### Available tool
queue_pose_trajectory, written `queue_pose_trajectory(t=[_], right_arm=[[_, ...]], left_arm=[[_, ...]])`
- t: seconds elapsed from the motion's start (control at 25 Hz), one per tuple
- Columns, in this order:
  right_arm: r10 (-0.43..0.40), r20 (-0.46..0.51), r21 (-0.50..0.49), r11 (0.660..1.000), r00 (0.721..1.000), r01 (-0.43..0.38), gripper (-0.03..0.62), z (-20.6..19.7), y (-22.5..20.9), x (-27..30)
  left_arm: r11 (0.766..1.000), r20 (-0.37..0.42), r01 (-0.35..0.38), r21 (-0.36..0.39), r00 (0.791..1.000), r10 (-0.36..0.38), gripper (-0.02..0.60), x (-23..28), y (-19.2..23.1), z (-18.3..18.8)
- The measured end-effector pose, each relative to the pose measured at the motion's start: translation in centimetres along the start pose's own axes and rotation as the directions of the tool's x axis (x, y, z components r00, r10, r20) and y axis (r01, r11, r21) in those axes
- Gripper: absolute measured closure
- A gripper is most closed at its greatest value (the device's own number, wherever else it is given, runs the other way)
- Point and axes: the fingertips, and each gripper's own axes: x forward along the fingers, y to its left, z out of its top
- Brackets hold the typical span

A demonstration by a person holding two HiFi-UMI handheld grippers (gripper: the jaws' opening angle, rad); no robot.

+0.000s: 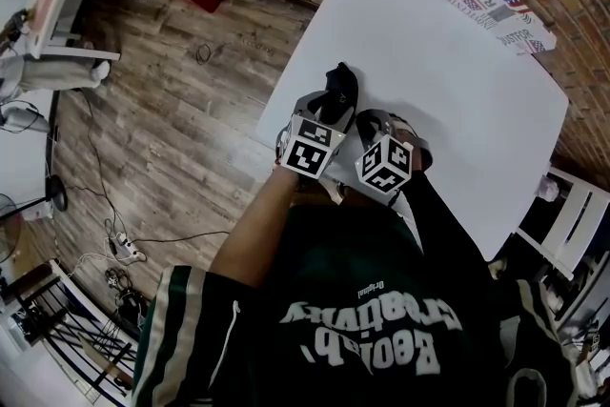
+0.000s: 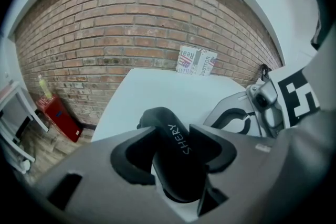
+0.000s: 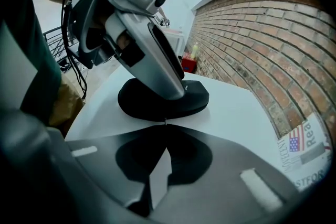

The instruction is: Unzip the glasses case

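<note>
The glasses case lies on the white tabletop near its left edge, just above the two marker cubes in the centre of the head view. The left gripper is clamped across the case's body, one jaw on each side, pinning it in place. The right gripper has its jaws fully together, their tips right at the near edge of the case. A tiny metal sliver shows there, which I take to be the zip pull, though it is too small to be sure. The task seems to be at an early stage: the case is braced and the pull is seemingly pinched. The lid sits flat on the base with no gap that I can see, so most or all of the zip is left to run. The head view gives only the layout, plus a printed leaflet at the upper right of the tabletop. The left gripper view alone shows the pads squeezing the case and the white lettering on its lid. The right gripper view alone shows the closed tips, the seam and the case's long side.
</note>
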Motion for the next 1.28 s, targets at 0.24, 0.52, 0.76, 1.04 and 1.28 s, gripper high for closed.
queue_pose_trajectory(t=[0.24,0.52,0.76,1.04,1.28], right_arm=[[-0.010,-0.010,-0.039,0.999,1.000,0.009,0.579,0.5,-0.5,0.0],[-0.055,-0.037,-0.093,0.994,0.998,0.051,0.579,0.0,-1.7,0.1],[-0.099,-0.075,-0.089,0.992,0.992,0.093,0.574,-0.4,-2.7,0.5],[-0.119,-0.063,-0.057,0.992,0.991,0.115,0.579,-0.3,-4.0,0.6],[-0.095,-0.036,-0.105,0.990,0.995,0.091,0.582,-0.2,-4.1,-0.2]], left_arm=[[1.000,0.008,0.011,0.009,1.000,-0.011,0.373,-0.3,0.1,0.0],[1.000,-0.007,0.021,0.012,1.000,-0.021,0.371,0.0,-0.2,0.3],[0.997,-0.058,0.045,0.059,0.997,-0.042,0.370,0.4,-0.8,0.4],[0.985,-0.133,0.130,0.117,0.984,-0.114,0.419,0.2,-1.3,0.4],[0.990,-0.071,0.074,0.122,0.995,-0.065,0.352,-0.2,-0.5,1.1]])
